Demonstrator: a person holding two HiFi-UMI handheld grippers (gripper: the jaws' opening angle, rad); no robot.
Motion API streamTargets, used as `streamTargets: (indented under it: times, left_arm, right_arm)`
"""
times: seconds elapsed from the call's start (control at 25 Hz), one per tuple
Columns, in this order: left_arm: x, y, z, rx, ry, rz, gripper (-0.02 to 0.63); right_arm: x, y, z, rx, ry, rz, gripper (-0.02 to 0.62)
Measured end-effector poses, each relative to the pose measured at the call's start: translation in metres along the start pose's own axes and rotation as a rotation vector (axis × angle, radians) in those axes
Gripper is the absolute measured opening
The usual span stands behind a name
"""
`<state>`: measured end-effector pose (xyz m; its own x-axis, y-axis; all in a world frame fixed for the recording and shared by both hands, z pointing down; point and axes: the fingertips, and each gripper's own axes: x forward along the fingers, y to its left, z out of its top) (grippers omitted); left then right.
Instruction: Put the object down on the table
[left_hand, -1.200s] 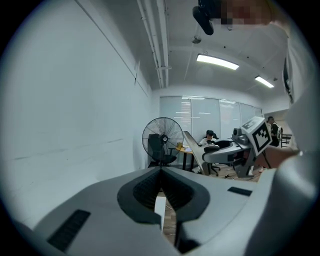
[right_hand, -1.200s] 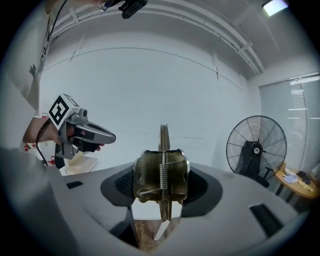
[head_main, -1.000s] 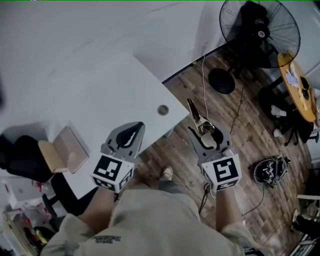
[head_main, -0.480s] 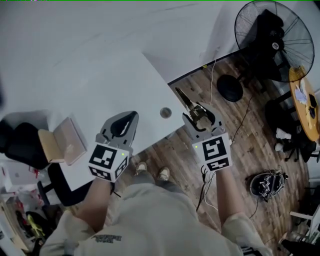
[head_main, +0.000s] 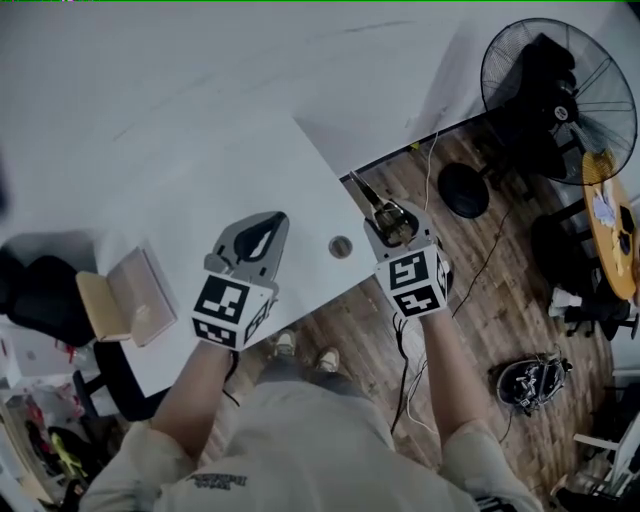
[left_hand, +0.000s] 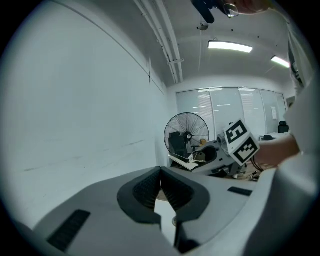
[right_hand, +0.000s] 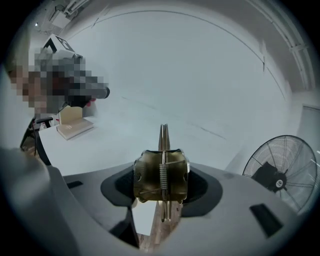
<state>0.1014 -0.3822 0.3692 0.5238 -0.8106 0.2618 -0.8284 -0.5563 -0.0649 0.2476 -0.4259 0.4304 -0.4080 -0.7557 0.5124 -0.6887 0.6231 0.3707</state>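
Note:
A brass spring clip (head_main: 391, 222) with a long thin blade sits between the jaws of my right gripper (head_main: 393, 224), which is shut on it. The gripper hangs at the right edge of the white table (head_main: 190, 170), and the blade's tip reaches the table's corner. In the right gripper view the clip (right_hand: 161, 175) fills the gap between the pads, spring upright in the middle. My left gripper (head_main: 262, 233) hovers over the table's front part, shut with nothing in it; its ribbed pads (left_hand: 150, 189) meet.
A round cable grommet (head_main: 341, 246) lies in the table between the grippers. A tan box (head_main: 130, 297) rests at the table's left edge beside a black chair (head_main: 40, 300). A standing fan (head_main: 560, 85), a round wooden table (head_main: 612, 225) and cables stand on the wood floor at right.
My right gripper has carried the clip leftward and away from me, from above the floor to the table's right edge. The left gripper has stayed about where it was.

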Motion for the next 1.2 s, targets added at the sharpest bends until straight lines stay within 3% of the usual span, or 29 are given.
streamTargets:
  times: [0.4,0.68,0.96,1.2]
  left_arm:
    - [0.042,0.059,-0.025,0.024,0.027,0.010,0.021]
    - [0.078,0.068,-0.070,-0.057,0.075,-0.022,0.021]
    - [0.106,0.083,-0.119,-0.145,0.123,-0.063,0.021]
    - [0.120,0.089,-0.152,-0.191,0.147,-0.093,0.021]
  right_arm:
    - [0.087,0.012,-0.025,-0.024,0.142,0.021,0.225]
    - [0.143,0.020,-0.073,-0.050,0.255,0.065,0.225]
    - [0.193,0.038,-0.120,0.023,0.390,0.077,0.225]
    - [0.218,0.054,-0.147,0.036,0.489,0.016,0.225]
